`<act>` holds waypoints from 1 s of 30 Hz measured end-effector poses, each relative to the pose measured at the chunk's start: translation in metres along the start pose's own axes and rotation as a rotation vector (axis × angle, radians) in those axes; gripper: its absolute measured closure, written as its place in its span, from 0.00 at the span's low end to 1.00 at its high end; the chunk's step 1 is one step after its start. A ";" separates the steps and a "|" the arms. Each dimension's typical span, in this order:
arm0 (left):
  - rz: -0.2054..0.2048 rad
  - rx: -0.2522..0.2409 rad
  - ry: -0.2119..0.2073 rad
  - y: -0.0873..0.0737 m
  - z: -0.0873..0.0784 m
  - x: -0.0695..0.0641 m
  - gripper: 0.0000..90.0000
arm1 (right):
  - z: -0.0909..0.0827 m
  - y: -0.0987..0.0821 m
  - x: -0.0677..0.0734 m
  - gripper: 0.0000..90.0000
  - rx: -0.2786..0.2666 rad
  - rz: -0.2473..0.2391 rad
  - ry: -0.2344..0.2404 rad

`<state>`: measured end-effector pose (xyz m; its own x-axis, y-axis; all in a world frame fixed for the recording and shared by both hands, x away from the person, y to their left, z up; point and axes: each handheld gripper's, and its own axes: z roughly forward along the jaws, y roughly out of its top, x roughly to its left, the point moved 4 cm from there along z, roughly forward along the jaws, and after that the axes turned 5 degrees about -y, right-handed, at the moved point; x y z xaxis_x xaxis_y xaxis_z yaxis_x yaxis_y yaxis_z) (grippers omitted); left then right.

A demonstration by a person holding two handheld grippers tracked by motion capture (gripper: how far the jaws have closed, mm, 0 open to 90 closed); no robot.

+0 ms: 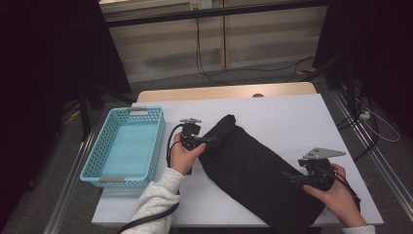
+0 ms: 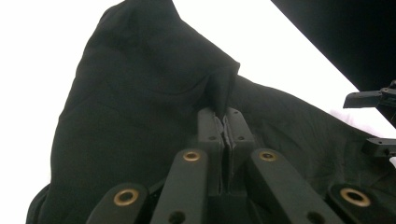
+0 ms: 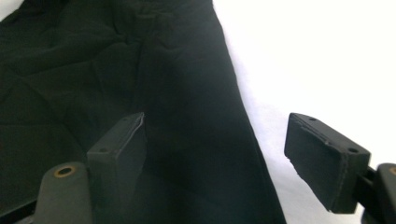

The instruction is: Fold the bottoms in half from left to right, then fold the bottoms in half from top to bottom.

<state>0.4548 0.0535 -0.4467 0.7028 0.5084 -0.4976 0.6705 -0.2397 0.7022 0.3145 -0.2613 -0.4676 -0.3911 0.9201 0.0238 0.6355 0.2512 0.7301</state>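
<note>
A black garment (image 1: 253, 168) lies spread diagonally across the white table (image 1: 292, 117), from the middle toward the near right edge. My left gripper (image 1: 213, 141) is at its upper left edge, jaws shut on a pinched fold of the black cloth (image 2: 219, 93). My right gripper (image 1: 291, 177) is at the cloth's lower right part, held by a hand. In the right gripper view its jaws stand wide apart over the garment's edge (image 3: 187, 116), one pad (image 3: 119, 144) above the cloth, the other pad (image 3: 327, 158) over bare table.
A light blue perforated basket (image 1: 108, 141) stands at the table's left side, beside my left hand. Cables run on the floor beyond the table. The right gripper's jaws appear at the right edge of the left gripper view.
</note>
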 end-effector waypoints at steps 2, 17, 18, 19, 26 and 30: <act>-0.002 -0.001 -0.001 0.000 -0.001 0.000 0.97 | 0.001 0.001 0.001 0.23 -0.001 -0.005 0.002; 0.004 -0.004 -0.008 -0.008 -0.001 -0.006 0.97 | 0.002 0.001 0.001 0.23 0.000 -0.005 0.006; 0.004 -0.004 -0.008 -0.008 -0.001 -0.006 0.97 | 0.002 0.001 0.001 0.23 -0.001 -0.004 0.006; 0.010 -0.001 -0.010 -0.010 -0.001 -0.006 0.97 | 0.002 0.001 0.001 0.23 -0.001 -0.004 0.005; 0.015 0.006 -0.029 -0.020 0.005 -0.011 0.97 | 0.002 0.001 0.000 0.23 0.001 -0.003 0.005; 0.018 0.007 -0.033 -0.023 0.006 -0.012 0.97 | 0.002 0.000 0.000 0.23 0.002 -0.001 0.004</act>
<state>0.4326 0.0477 -0.4602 0.7222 0.4766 -0.5014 0.6592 -0.2546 0.7075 0.3156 -0.2607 -0.4688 -0.3938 0.9188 0.0260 0.6365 0.2522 0.7289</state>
